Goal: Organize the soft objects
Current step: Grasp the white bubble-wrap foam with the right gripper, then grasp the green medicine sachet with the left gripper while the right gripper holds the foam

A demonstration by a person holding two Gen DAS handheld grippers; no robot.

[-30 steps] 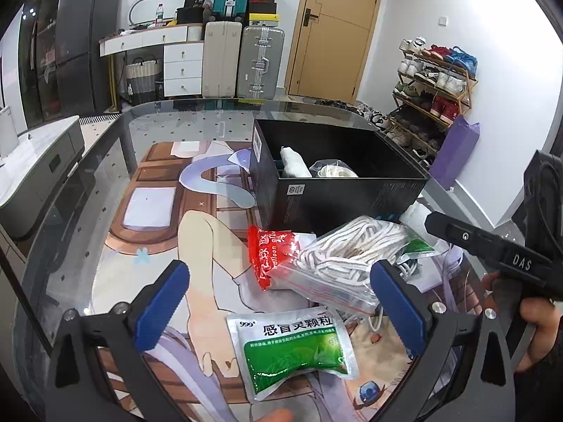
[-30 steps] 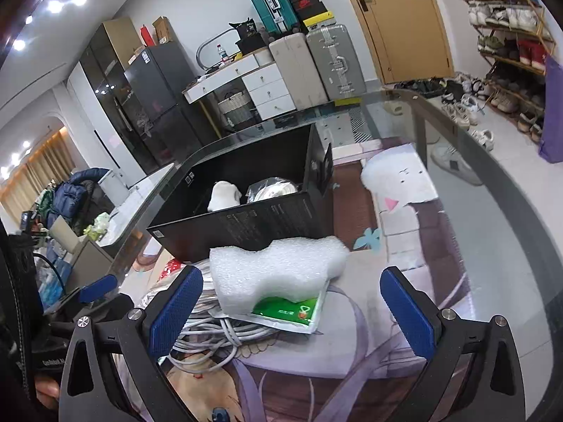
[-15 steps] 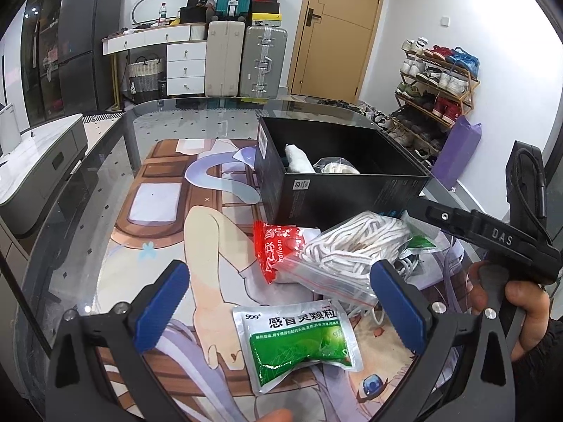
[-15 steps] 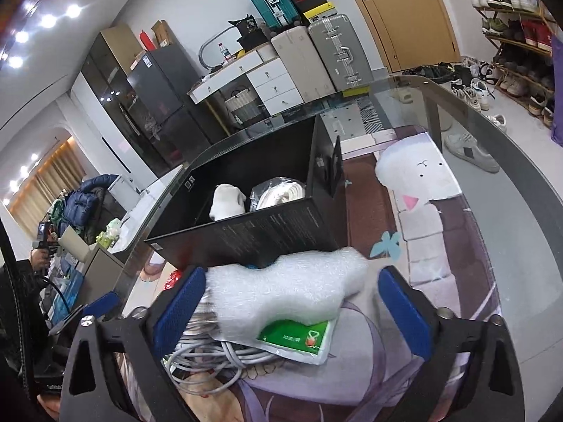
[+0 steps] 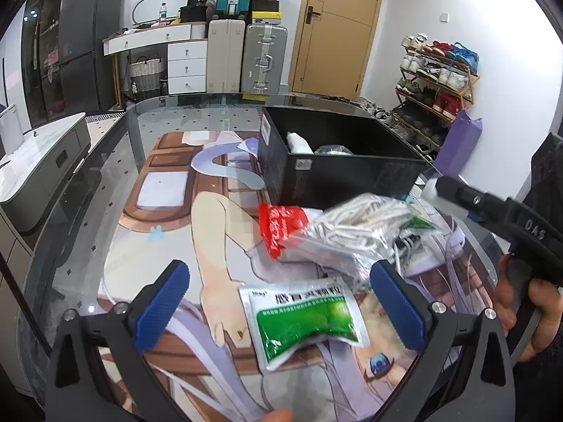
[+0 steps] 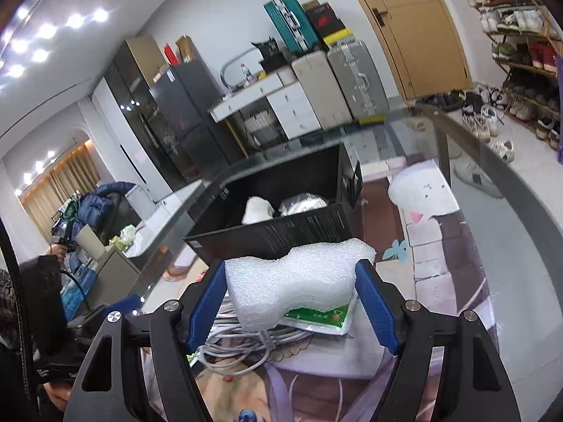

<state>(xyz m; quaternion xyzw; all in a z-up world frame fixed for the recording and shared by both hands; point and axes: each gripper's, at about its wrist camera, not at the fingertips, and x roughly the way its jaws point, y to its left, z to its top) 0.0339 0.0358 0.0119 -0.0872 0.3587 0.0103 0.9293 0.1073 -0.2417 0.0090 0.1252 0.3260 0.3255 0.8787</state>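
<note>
The step in hand is the pickup of the white foam block (image 6: 295,281), low in the centre of the right wrist view: the right gripper (image 6: 292,302) is closing its jaws on it, and both blue pads already touch its ends, so it looks pinched. The block lies across the frame, long axis left to right between the pads, resting on a green sachet (image 6: 318,318) and a coil of grey cable (image 6: 246,341), just in front of the black box (image 6: 281,232). Next, I judge, comes a lift clear of the cable and a carry over the box wall. The left gripper (image 5: 281,313) hovers with jaws spread wide, empty, above another green sachet (image 5: 302,320).
</note>
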